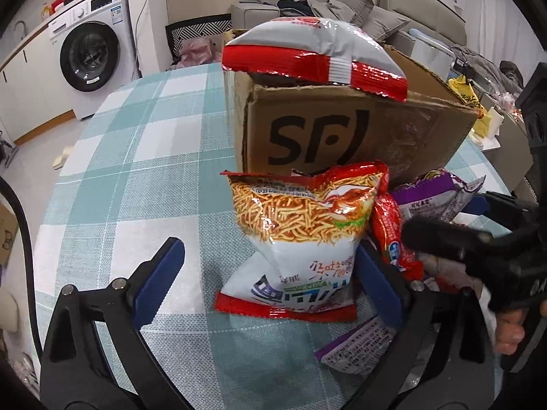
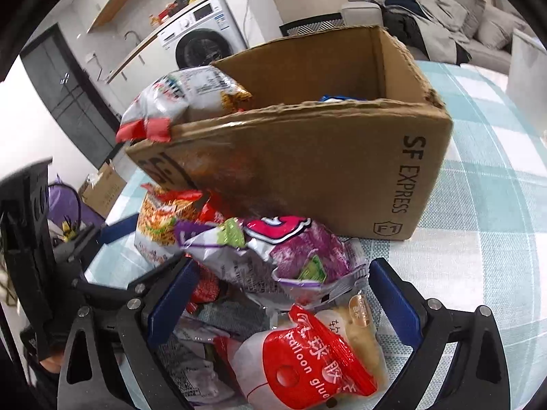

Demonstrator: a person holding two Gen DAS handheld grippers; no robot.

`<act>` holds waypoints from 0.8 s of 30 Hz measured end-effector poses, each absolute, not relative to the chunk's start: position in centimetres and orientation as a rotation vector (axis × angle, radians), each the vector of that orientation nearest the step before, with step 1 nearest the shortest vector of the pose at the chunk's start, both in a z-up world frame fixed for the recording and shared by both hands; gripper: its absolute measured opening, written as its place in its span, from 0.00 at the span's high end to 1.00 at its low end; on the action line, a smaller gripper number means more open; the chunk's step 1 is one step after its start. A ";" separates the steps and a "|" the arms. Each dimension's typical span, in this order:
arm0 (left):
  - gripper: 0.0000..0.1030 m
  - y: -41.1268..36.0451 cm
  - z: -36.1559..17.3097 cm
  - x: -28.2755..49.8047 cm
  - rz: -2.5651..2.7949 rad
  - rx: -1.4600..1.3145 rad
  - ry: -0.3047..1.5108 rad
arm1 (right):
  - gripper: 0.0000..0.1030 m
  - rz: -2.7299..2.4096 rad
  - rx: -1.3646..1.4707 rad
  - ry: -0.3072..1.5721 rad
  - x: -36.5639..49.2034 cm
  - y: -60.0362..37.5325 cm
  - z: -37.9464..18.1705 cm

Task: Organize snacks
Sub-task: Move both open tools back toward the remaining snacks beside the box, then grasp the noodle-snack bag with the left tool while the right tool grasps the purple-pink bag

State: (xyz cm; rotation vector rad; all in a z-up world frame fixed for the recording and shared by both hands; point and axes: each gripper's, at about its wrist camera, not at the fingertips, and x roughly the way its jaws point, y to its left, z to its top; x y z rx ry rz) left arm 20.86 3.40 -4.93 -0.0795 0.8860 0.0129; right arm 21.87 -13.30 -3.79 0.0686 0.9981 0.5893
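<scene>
A cardboard SF box (image 1: 342, 130) stands on the checked tablecloth (image 1: 136, 136); it also shows in the right wrist view (image 2: 307, 171). A red-and-white snack bag (image 1: 314, 54) lies over its rim, also visible in the right wrist view (image 2: 177, 99). My left gripper (image 1: 270, 273) is open around a noodle-snack bag (image 1: 297, 239) that leans against the box. My right gripper (image 2: 283, 294) is open over a pile: a purple snack bag (image 2: 283, 253) and a red-and-white balloon glue pack (image 2: 307, 358). The right gripper also shows at the right edge of the left wrist view (image 1: 478, 249).
A washing machine (image 1: 92, 51) stands at the back left and a grey sofa (image 1: 342, 3) with clothes behind the table. Yellow bags (image 1: 468, 102) lie at the far right. More purple and red packets (image 1: 427, 198) lie beside the box.
</scene>
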 end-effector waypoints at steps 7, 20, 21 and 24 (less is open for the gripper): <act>0.17 2.8 -5.3 21.3 0.004 -0.067 0.883 | 0.14 0.579 0.119 1.010 23.1 -14.1 -3.9; 0.54 2.5 -5.4 21.3 -0.092 -0.108 0.879 | 0.32 0.625 0.124 0.983 22.3 -13.6 -3.4; 0.55 2.5 -5.3 21.3 -0.096 -0.109 0.880 | 0.33 0.627 0.120 0.978 22.3 -13.5 -3.3; 0.55 2.1 -5.1 20.7 -0.102 -0.111 0.878 | 0.38 0.630 0.120 0.972 22.1 -13.3 -3.4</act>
